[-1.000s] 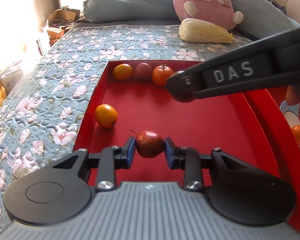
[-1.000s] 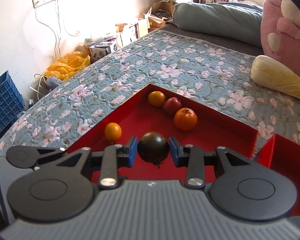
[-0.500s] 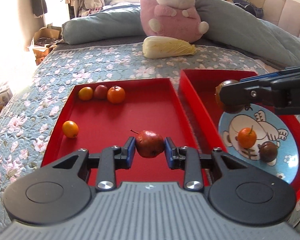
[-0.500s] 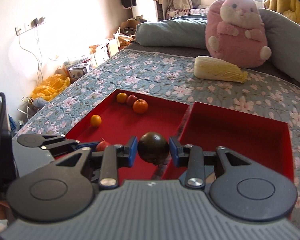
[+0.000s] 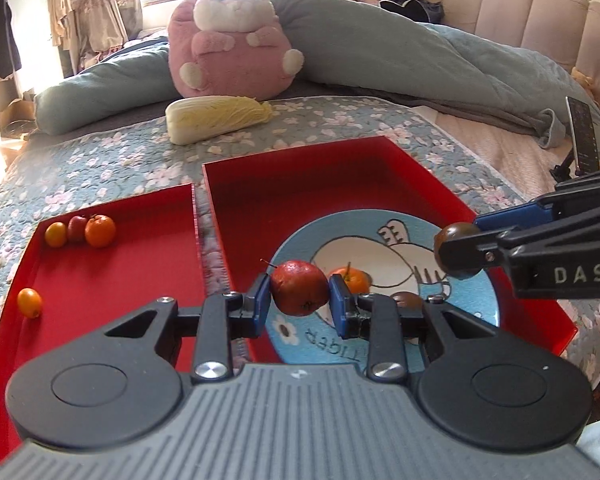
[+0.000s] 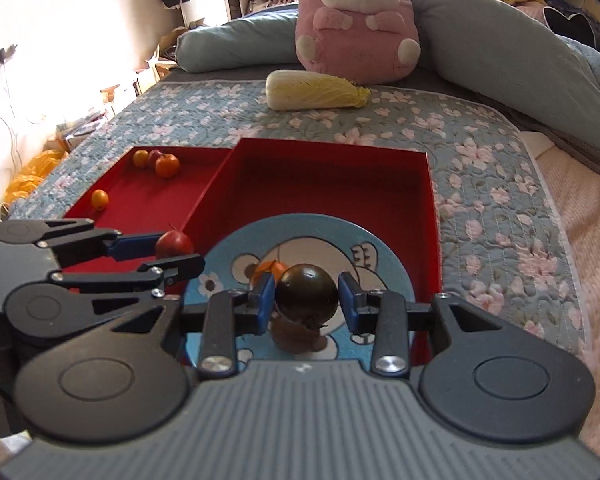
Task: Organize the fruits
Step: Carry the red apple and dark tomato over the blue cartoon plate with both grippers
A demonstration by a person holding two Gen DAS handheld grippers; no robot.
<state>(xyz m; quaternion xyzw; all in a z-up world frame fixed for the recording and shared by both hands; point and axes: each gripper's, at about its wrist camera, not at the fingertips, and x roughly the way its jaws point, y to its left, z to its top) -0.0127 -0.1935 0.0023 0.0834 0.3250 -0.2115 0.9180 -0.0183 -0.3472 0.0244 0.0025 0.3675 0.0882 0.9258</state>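
My left gripper is shut on a red apple-like fruit, held above the left edge of the blue cartoon plate in the right red tray. My right gripper is shut on a dark round fruit above the same plate. It also shows in the left wrist view. On the plate lie an orange and a brown fruit. The left red tray holds an orange, a small red fruit and two small orange fruits.
The trays rest on a flowered quilt on a bed. A cabbage, a pink plush rabbit and a grey-blue duvet lie behind. A dark stand is at the right.
Both grippers have moved right with their fruits, from over the left tray to over the blue plate in the right tray. Both stay shut.
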